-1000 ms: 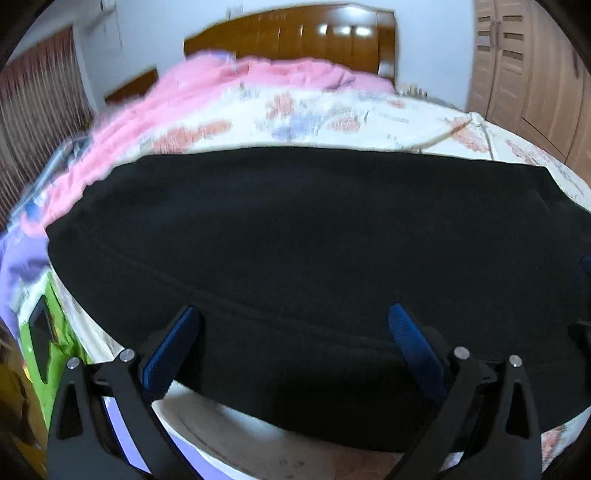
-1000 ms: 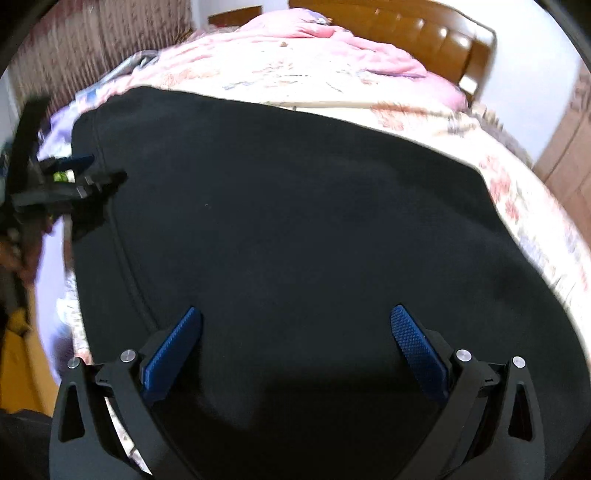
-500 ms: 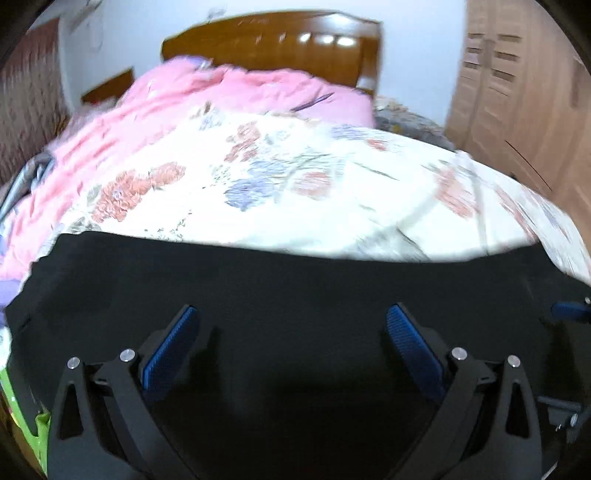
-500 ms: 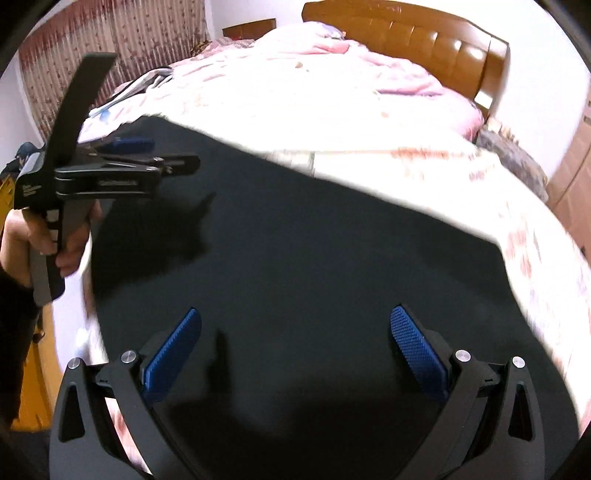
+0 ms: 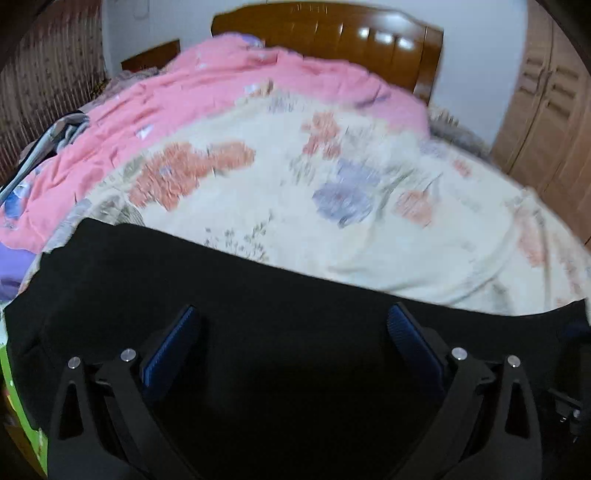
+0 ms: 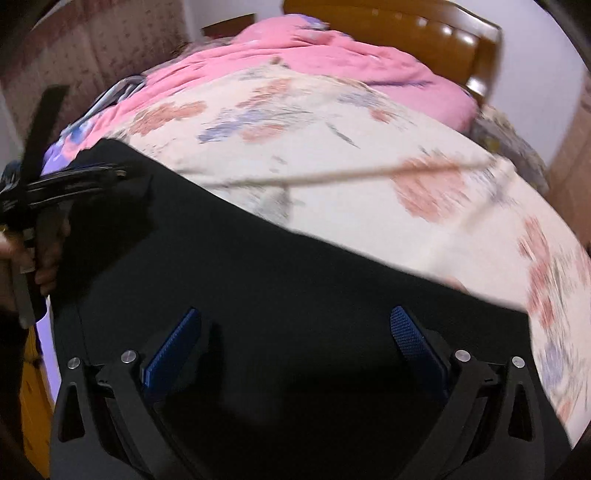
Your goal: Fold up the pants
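Note:
Black pants lie spread flat across the near part of the bed, and they fill the lower half of the right wrist view too. My left gripper hovers over them, open, its blue pads wide apart with only dark cloth below. My right gripper is likewise open above the pants. At the left of the right wrist view, a hand holds the left gripper over the left end of the pants. Both views are blurred.
The bed carries a cream floral cover and a bunched pink quilt behind it. A wooden headboard stands at the far end, a wardrobe on the right and a curtain on the left.
Both views have swung up and forward: the far edge of the pants sits lower in frame and more floral cover shows. Both grippers stayed open with nothing in them.

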Available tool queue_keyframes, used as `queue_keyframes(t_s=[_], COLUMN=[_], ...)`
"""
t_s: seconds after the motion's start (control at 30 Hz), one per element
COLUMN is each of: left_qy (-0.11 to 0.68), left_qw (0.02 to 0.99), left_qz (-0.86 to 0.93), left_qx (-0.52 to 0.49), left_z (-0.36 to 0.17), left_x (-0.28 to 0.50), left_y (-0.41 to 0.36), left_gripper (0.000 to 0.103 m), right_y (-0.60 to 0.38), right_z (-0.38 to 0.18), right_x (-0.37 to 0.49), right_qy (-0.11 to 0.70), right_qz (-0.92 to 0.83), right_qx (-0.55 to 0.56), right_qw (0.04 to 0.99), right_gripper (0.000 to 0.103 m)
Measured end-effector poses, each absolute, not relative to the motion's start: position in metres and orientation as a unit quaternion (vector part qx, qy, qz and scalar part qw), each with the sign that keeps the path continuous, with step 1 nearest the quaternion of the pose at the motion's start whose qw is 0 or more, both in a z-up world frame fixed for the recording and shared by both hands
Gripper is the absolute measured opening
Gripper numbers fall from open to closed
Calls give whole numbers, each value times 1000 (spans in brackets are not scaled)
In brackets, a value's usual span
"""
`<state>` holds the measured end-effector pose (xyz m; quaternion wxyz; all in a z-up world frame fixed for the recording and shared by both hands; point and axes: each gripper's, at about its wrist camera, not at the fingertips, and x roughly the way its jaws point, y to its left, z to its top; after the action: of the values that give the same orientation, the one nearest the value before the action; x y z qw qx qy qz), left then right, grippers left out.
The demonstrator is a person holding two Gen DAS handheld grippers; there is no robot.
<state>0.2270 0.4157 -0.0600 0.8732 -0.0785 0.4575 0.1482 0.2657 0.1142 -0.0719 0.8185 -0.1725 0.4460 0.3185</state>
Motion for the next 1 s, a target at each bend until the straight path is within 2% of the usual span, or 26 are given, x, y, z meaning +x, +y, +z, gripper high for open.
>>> queue_keyframes(t_s=[0.1,0.27,0.37,0.47,0.6,0.73,0.83,0.9,1.0], left_qy=[459,418,359,308,321,355,364,362,355], left_qw=[871,883,890,891,867,854,848,848,854], left_qz=[129,192,233,269,297,314,314,315,298], left_qx=[-118,-88,-158,-199,-237,-217,-221,-225,-238], left_z=[-64,-34,-10,5,-14,-35,-43,-44,-43], left_x=[232,209,162,99,46,12,-4,-14,-15], left_y=[436,469,506,525,538,531,531,532,531], left_gripper=[102,101,101,101,101,101,101,101,101], right_y=[123,113,118,156,208,235,229,223,229], right_z=[-79,-75,-51,-42,-61,-86,-80,-76,-66], right_x=[273,267,243,201,149,132,155,168,166], right_qy=[446,432,397,378,371,355,389,410,398], right_qz=[309,278,318,424,509,498,490,485,495], right_qx=[-192,-192,-170,-201,-268,-340,-277,-235,-234], right_qw=[817,836,844,798,729,714,729,736,736], right_gripper=[99,99,99,99,98,95,88,88,88])
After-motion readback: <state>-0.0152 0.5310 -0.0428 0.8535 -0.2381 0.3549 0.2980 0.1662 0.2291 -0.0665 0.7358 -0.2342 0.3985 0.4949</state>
